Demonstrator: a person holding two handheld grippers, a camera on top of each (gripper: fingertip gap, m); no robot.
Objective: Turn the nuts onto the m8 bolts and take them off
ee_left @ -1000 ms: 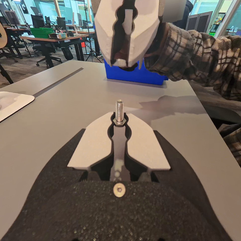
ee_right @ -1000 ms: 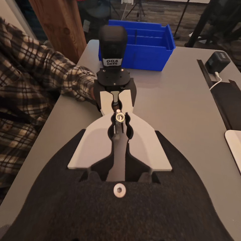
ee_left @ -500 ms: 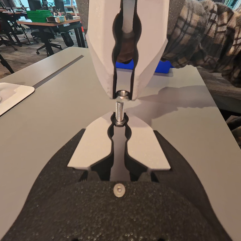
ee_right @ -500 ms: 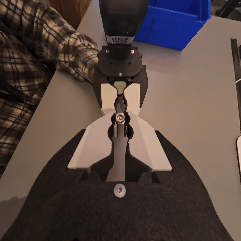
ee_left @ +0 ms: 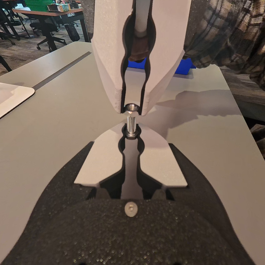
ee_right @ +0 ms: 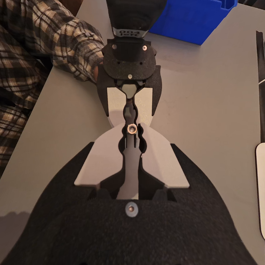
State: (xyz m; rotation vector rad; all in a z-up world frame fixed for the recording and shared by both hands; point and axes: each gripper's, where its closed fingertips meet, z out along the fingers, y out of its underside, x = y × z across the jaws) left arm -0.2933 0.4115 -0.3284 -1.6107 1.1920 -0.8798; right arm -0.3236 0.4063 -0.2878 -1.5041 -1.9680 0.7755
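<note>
- My left hand-held gripper (ee_left: 131, 134), two white plastic fingers on a black body, is pinched on the hexagonal head of the silver threaded steel bolt (ee_left: 131, 126), which stands upright with its threaded end up, above the grey bench (ee_left: 60, 129).
- My right hand-held gripper (ee_left: 131, 111), the same white-fingered build, comes down from above the bolt and is pressed onto the small silver hexagonal steel nut (ee_left: 131, 110), gripping it by its flats at the very fingertips.
- The nut sits directly over the bolt's top end, bore in line with the shaft. It touches or just meets the topmost threads; I cannot tell whether any thread has caught.
- In my right wrist view I look straight down through the nut (ee_right: 132, 129) held in my right hand-held gripper (ee_right: 132, 131), with my left hand-held gripper (ee_right: 129, 123) just beyond it, its white fingers closed in a narrow wavy gap.
- My plaid flannel sleeve (ee_right: 47, 47) reaches to the left gripper's black body from the bench edge left of the bolt.
- A blue plastic bin (ee_right: 190, 21) stands on the bench (ee_right: 200, 100) well beyond the bolt.
- A white rounded-corner pad (ee_left: 12, 96) lies on the bench well to the left of the bolt in my left wrist view.
</note>
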